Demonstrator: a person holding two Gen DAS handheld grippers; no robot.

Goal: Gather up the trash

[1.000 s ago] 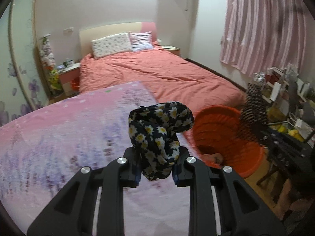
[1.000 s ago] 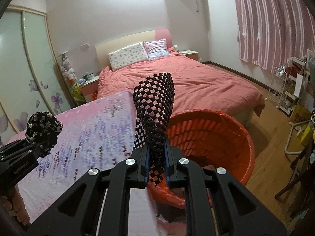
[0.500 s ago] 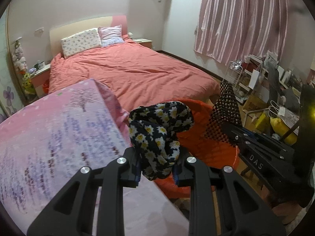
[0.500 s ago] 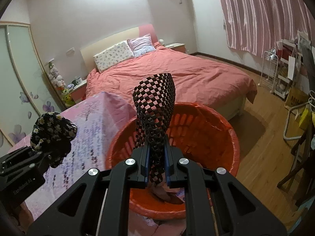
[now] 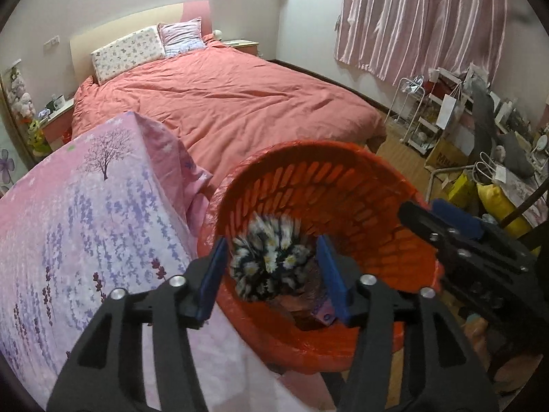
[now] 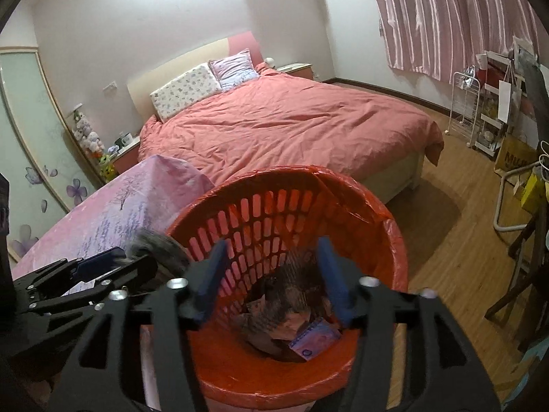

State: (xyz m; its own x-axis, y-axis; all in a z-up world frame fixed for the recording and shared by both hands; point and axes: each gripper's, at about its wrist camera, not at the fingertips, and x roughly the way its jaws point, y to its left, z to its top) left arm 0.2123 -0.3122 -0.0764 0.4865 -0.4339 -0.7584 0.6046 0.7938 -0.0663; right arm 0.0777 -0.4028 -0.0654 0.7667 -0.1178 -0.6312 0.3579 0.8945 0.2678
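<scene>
An orange slotted basket (image 5: 308, 158) with a red liner stands beside the pink sheet. My left gripper (image 5: 272, 274) hangs over it, jaws opening. A black cloth with white daisies (image 5: 271, 261) is blurred between the pads and free of them. In the right wrist view, my right gripper (image 6: 272, 278) is also opening above the basket (image 6: 343, 189). A dark checkered cloth (image 6: 291, 285) is blurred below its pads, inside the basket. The left gripper (image 6: 96, 267) shows at the left, the right gripper (image 5: 446, 226) at the right of the left wrist view.
A purple wrapper (image 6: 314, 338) and other scraps lie in the basket's bottom. A pink floral sheet (image 5: 85, 223) covers the surface at the left. Behind stand a salmon bed (image 5: 223, 103), a white rack (image 6: 463, 110) and clutter by the curtain; wooden floor (image 6: 446, 223) lies at the right.
Both grippers came forward and down over the basket. Both were shut on their cloths; now both jaws stand apart and the cloths are dropping free.
</scene>
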